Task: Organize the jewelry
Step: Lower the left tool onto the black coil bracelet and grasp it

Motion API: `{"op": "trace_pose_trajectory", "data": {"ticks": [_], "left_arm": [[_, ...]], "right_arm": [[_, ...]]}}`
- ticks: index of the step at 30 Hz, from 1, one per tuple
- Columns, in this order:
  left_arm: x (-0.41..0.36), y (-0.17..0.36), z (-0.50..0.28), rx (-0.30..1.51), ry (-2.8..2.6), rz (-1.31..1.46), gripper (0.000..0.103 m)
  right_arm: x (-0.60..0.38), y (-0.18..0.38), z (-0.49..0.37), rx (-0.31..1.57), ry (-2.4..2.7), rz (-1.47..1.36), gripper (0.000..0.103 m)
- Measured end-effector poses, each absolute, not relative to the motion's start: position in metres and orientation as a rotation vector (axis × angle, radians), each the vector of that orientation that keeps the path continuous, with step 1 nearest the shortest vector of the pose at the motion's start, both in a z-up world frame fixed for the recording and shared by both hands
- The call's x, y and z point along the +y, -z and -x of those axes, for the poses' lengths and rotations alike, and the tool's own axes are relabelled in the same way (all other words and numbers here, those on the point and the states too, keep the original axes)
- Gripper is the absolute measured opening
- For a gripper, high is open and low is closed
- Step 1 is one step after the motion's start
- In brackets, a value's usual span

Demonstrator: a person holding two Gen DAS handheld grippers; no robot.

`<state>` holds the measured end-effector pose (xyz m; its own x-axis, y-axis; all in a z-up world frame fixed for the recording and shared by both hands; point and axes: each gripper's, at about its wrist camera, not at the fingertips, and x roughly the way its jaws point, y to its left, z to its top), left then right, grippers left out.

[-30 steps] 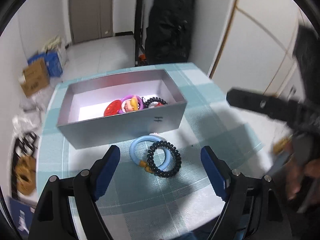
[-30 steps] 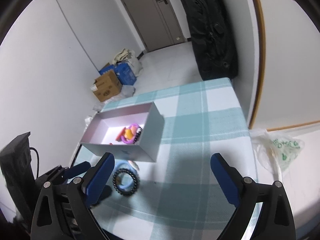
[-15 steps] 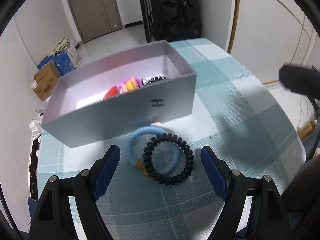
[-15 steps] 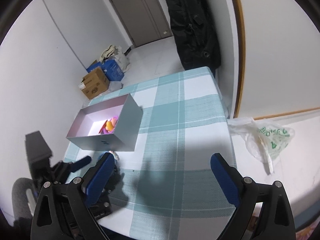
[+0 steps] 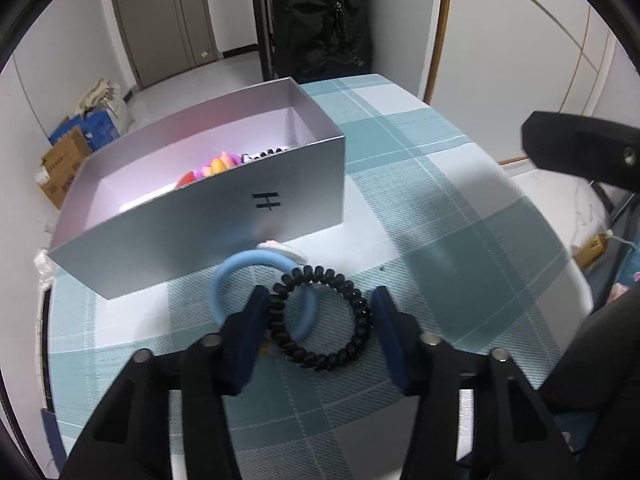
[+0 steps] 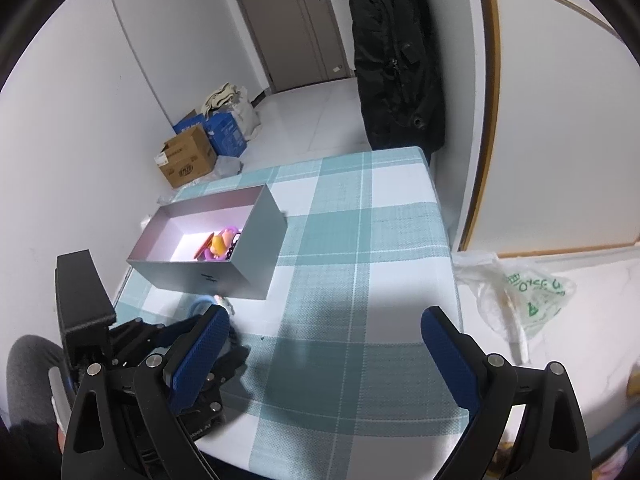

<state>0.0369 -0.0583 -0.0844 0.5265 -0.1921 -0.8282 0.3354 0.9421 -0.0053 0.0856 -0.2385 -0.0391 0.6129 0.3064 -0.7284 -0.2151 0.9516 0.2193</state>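
A black coiled bracelet lies on the checked tablecloth, overlapping a light blue ring that has a small white charm. My left gripper is open with its blue fingers on either side of the black bracelet, close to the cloth. Behind them stands an open grey box holding colourful jewelry; the box also shows in the right wrist view. My right gripper is open and empty, held high above the table's right part. The left gripper is partly visible there.
The table has a teal and white checked cloth. A black bag stands behind its far edge. Cardboard boxes sit on the floor at the left, a plastic bag at the right.
My left gripper has moved forward and down onto the black bracelet, and its fingers have narrowed around it. My right gripper has lifted and drawn back to the right.
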Motion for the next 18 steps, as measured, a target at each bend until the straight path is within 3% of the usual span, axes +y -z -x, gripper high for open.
{"op": "trace_pose_trajectory", "data": {"ticks": [6,18], "left_arm": [[-0.051,0.082,-0.038,0.992,0.337,-0.105,0.035],[-0.034,0.067,-0.042,0.994,0.398,0.051,0.035]], "right_arm": [[-0.235,0.039,-0.089,0.86,-0.292,-0.109,0.097],[-0.224,0.041,-0.096,0.868,-0.288,-0.068,0.097]]}}
